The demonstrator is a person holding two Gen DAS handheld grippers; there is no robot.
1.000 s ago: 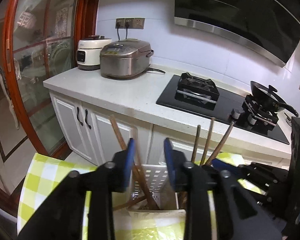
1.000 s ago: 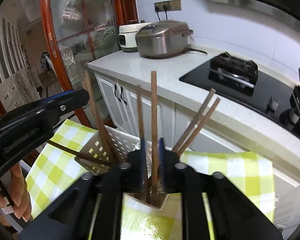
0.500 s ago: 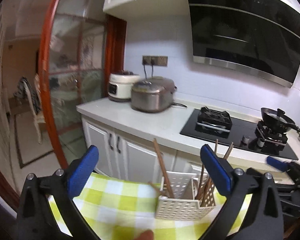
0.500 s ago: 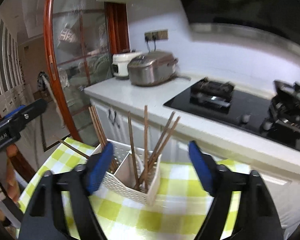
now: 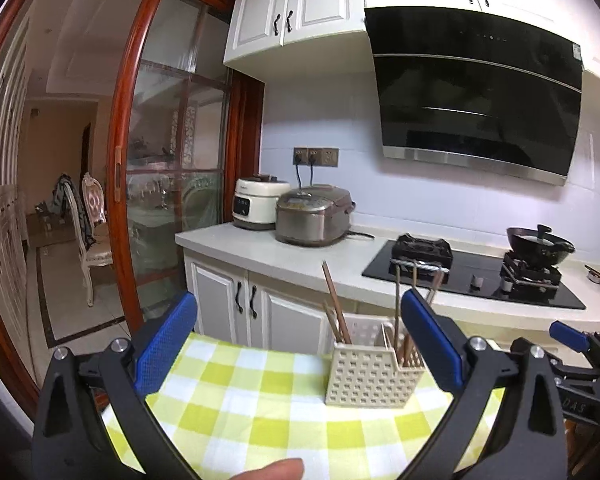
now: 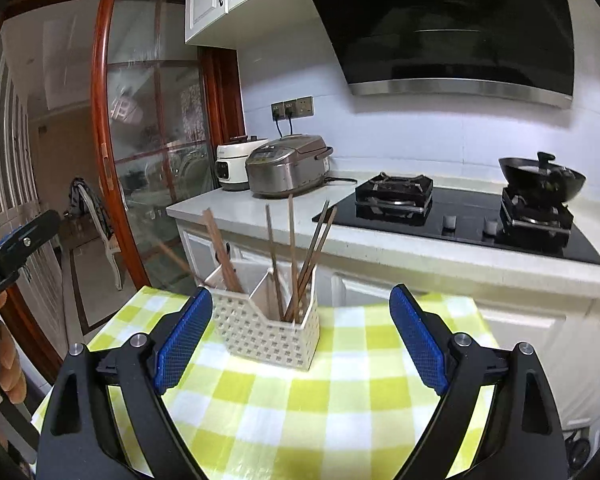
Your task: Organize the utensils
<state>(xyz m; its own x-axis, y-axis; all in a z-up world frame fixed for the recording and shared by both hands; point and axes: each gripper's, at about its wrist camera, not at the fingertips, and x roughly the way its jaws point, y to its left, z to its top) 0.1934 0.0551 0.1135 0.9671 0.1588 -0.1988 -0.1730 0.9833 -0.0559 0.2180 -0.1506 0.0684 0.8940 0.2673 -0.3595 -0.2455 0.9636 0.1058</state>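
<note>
Both claws are hanging wide open and empty — I'm seeing the left gripper (image 5: 298, 338) and the right gripper (image 6: 300, 330) each framing the perforated caddy (image 6: 266, 330) on the checked tablecloth (image 6: 340, 396). Chopsticks (image 6: 292, 260) are standing in its two compartments, most leaning toward one o'clock; one pair (image 6: 222, 250) is tilting toward eleven. I'm judging the sorting nearly done. What I'm worrying about: a finger coming in at twelve o'clock could be clipping the tall tips and tipping the light caddy — or dragging the cloth.
</note>
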